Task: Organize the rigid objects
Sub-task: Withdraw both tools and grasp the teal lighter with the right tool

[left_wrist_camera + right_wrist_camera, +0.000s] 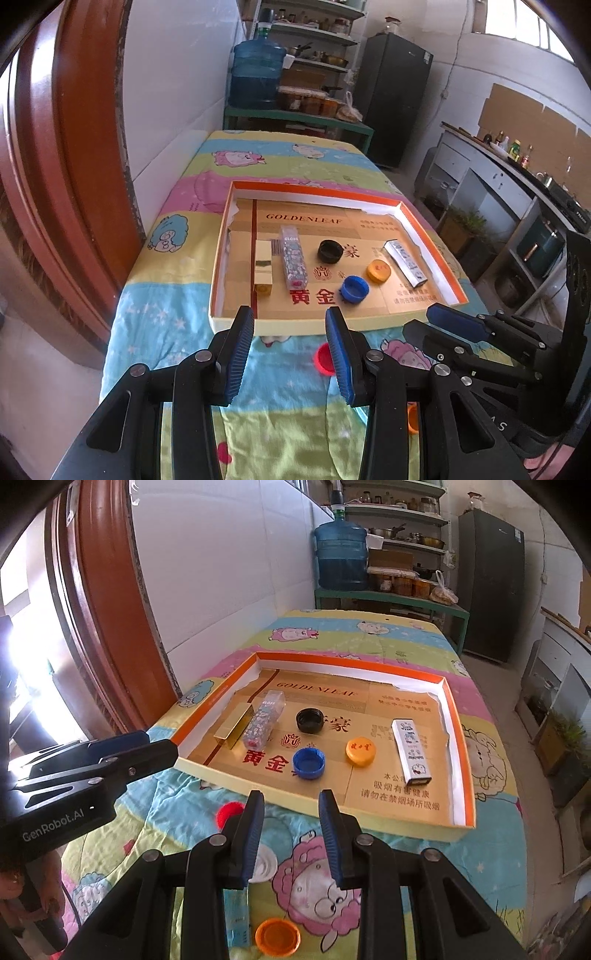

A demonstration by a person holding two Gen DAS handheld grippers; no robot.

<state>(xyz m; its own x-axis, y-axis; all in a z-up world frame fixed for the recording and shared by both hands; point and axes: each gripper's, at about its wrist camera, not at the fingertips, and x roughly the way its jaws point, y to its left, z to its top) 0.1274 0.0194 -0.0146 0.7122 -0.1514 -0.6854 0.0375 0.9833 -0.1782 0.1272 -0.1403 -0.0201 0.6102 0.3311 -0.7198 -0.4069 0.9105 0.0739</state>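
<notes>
Both tools are spread and empty: left tool (290, 325) and right tool (291, 808) hover at the near edge of the tray (458, 738), probably lining up the next pick. Tray already holds a black cap (309, 720), blue cap (308, 763), orange cap (360, 752), gold box (236, 726), "GLOSS" tube (264, 720) and white box (410, 753). Loose on the surface (406, 856): red cap (229, 811), second orange cap (277, 936). Tray floor reads "GOLDENLEAF", "黄金". Left tool's body reads "GenRobot.AI".

A blue water jug (256, 72) stands on a green table (295, 120) beyond the bench's far edge, shelves (317, 40) of pots and jars just behind it, a dark fridge (395, 96) beside them. A brown door frame (70, 147) runs along the bench's left edge.
</notes>
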